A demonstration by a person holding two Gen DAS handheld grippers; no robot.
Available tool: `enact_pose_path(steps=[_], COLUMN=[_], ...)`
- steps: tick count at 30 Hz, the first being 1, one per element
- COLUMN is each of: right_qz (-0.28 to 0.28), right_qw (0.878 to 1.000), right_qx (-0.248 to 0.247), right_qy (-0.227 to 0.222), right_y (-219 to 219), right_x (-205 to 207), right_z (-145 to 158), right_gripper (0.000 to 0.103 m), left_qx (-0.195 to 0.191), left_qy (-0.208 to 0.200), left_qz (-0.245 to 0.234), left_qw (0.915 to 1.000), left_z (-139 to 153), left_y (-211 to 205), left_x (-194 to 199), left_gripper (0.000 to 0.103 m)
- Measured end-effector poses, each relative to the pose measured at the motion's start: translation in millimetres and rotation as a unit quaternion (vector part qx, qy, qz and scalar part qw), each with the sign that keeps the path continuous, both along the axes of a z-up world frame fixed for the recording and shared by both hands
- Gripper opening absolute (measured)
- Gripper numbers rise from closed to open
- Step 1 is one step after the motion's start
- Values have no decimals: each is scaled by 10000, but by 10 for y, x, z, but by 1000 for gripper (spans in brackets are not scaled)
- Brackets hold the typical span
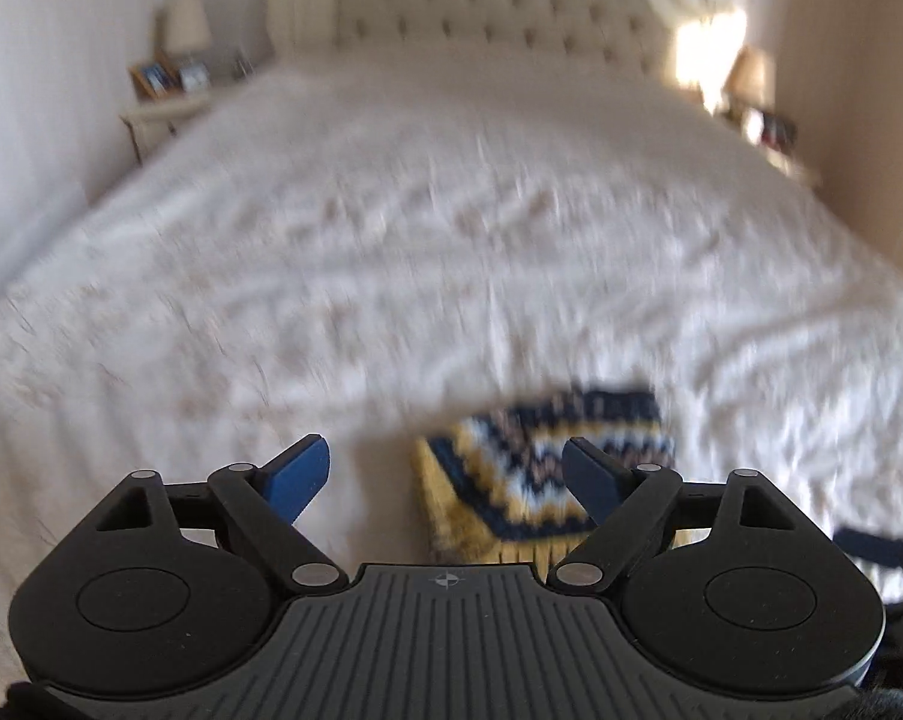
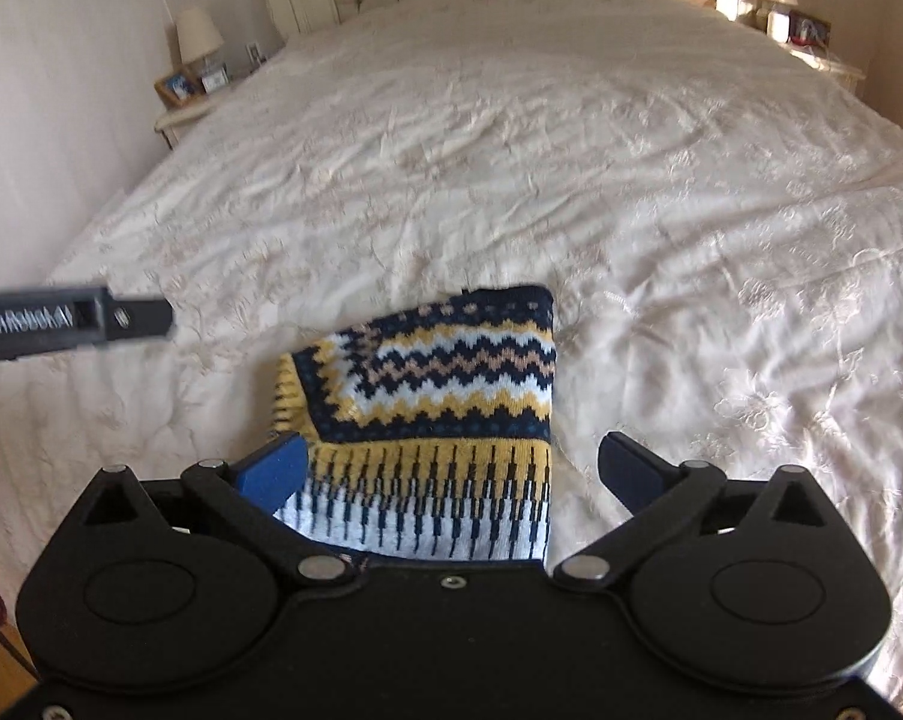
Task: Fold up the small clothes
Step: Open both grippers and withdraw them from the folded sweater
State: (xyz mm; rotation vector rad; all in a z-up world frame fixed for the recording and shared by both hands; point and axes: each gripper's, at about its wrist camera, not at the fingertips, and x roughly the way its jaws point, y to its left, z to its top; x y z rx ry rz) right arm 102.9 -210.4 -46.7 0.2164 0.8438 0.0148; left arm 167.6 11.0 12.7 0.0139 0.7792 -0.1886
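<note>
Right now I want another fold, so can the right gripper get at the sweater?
Probably yes. The right gripper is open, and the folded sweater lies just ahead on the bedspread with nothing over it. The left gripper is off to one side.

1. The left gripper [image 1: 445, 474] points down at a slant, its jaws spread wide with nothing pressed between the blue pads [image 1: 298, 477].
2. The right gripper [image 2: 451, 471] also tilts downward, jaws at full spread; its blue pads [image 2: 274, 471] grip nothing.
3. In the right wrist view, the left gripper's black body reaches in from the left edge, level and well apart from the right one.
</note>
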Motion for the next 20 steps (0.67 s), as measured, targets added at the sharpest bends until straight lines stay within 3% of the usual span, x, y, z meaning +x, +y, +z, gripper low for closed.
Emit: enact_pose_path(steps=[5,7,10,14,20], right_qz=[-142,-217,-255,-226,-194], right_qw=[9993,9989,9988,9988,9991], right_qx=[-20,-76,-53,-131,-220], right_qy=[-335,-408,-423,-408,-316], right_y=[-56,-73,-108,-123,-140], right_x=[-142,-186,-251,-367,-529], right_z=[253,334,416,455,402], right_gripper=[102,102,102,102,102], left_qx=[-114,-176,-214,-17,220], left_qy=[-679,-712,-550,-107,246], left_qz=[130,163,221,45,85], left_qw=[9975,9972,9980,9999,9994], left_z=[409,475,453,295,70], left_y=[20,18,2,-68,-133], left_x=[-222,-270,-334,-443,-673], left_gripper=[85,85,85,85,85])
